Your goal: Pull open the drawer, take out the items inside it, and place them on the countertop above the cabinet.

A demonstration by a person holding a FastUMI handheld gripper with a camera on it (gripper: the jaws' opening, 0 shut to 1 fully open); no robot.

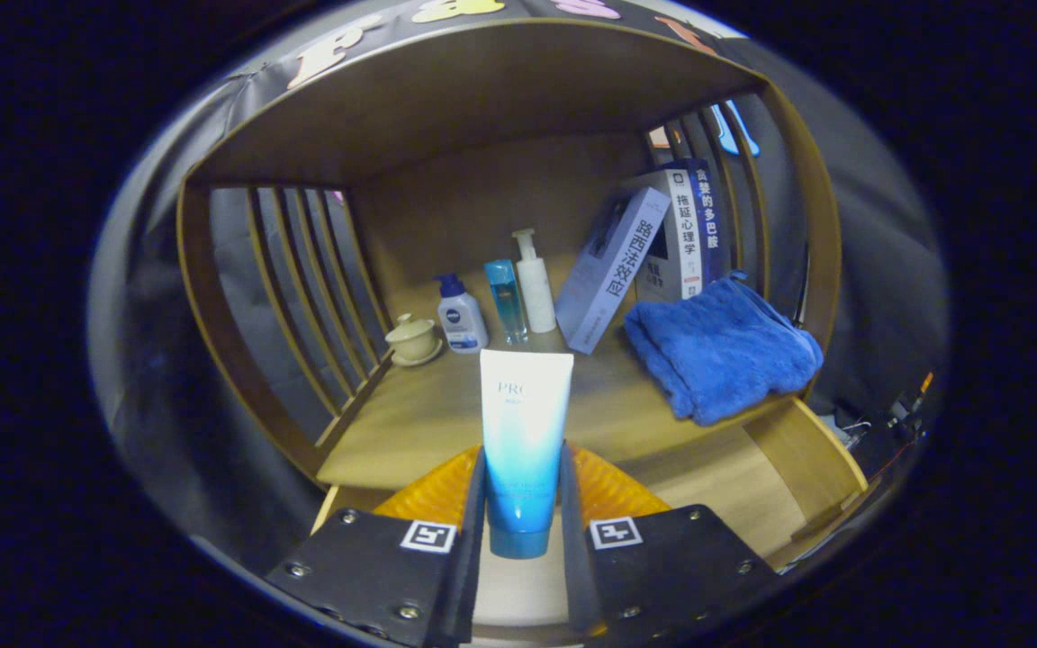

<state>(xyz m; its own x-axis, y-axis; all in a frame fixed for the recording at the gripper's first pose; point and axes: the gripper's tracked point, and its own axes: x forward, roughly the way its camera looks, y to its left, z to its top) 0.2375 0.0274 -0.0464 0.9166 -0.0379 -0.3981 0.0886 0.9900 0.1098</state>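
Note:
My gripper (523,490) is shut on a white-and-blue tube (524,423), both fingers pressing its lower blue part near the cap. The tube stands upright, cap down, raised above the open drawer (807,450). Its flat top end reaches up in front of the wooden countertop (428,414) of the cabinet. An orange ribbed object (613,490) lies in the drawer just behind the fingers, partly hidden by them and the tube.
On the countertop: a folded blue towel (721,346) at the right, leaning books (653,252), a white pump bottle (534,283), a blue bottle (506,301), a small white-and-blue bottle (461,315) and a lidded cup (412,339). Slatted wooden sides (293,288) and a shelf overhead enclose it.

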